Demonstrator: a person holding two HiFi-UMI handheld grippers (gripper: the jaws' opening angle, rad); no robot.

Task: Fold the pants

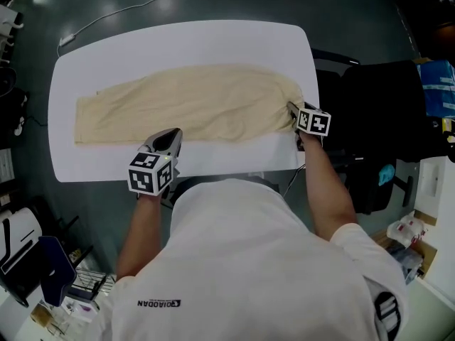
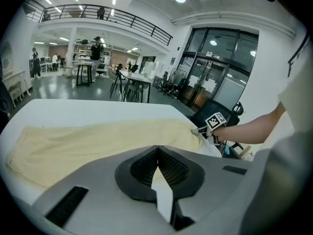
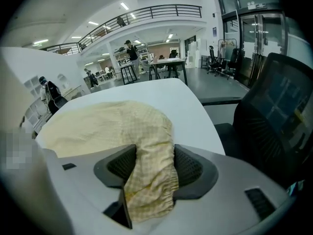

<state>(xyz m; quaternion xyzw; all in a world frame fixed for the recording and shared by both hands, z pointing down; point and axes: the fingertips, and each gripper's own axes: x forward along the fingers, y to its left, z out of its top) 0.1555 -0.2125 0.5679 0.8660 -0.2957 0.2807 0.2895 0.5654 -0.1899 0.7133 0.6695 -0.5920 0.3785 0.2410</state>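
The pale yellow pants (image 1: 192,101) lie lengthwise across the white table (image 1: 178,41), with the legs running left and the waist at the right. My right gripper (image 1: 293,109) is at the waist end. In the right gripper view its jaws stand wide and the bunched elastic waistband (image 3: 149,180) lies loosely between the pads; my right gripper (image 3: 154,151) is open. My left gripper (image 1: 172,133) hovers at the table's near edge, just short of the pants' front hem. In the left gripper view my left gripper (image 2: 157,148) has its pads meeting with nothing between them, and the pants (image 2: 88,141) spread out beyond.
A black office chair (image 1: 377,119) stands close to the table's right end, behind my right gripper. A white cable (image 1: 128,9) trails on the floor beyond the table. Boxes and clutter (image 1: 35,261) sit on the floor at the lower left.
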